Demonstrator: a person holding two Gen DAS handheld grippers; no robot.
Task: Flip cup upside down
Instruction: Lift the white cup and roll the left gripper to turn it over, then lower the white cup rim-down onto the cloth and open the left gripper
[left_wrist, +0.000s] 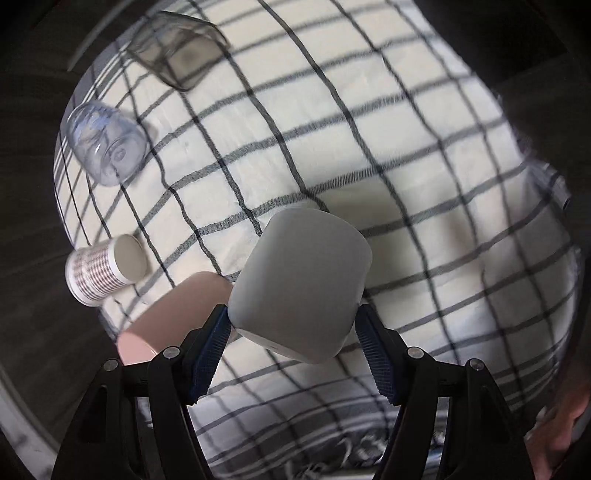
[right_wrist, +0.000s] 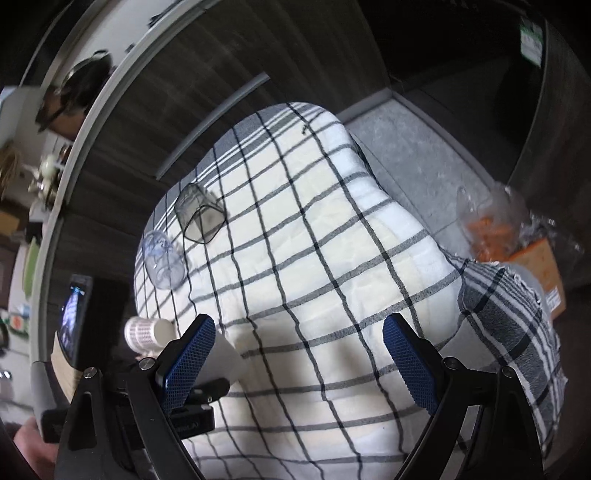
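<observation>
My left gripper (left_wrist: 291, 325) is shut on a plain white cup (left_wrist: 303, 280), held tilted above the checked cloth (left_wrist: 369, 147), its closed base pointing away from the camera. A pink cup (left_wrist: 177, 310) lies just left of it, partly hidden behind my left finger. My right gripper (right_wrist: 299, 354) is open and empty above the cloth (right_wrist: 314, 240). A sliver of the white cup (right_wrist: 223, 360) shows behind its left finger.
Along the cloth's left side lie a patterned paper cup (left_wrist: 107, 271), a clear glass cup (left_wrist: 107, 144) and a smoky square cup (left_wrist: 177, 51); all three also show in the right wrist view. A plastic bag with orange contents (right_wrist: 495, 225) sits on the grey counter at right.
</observation>
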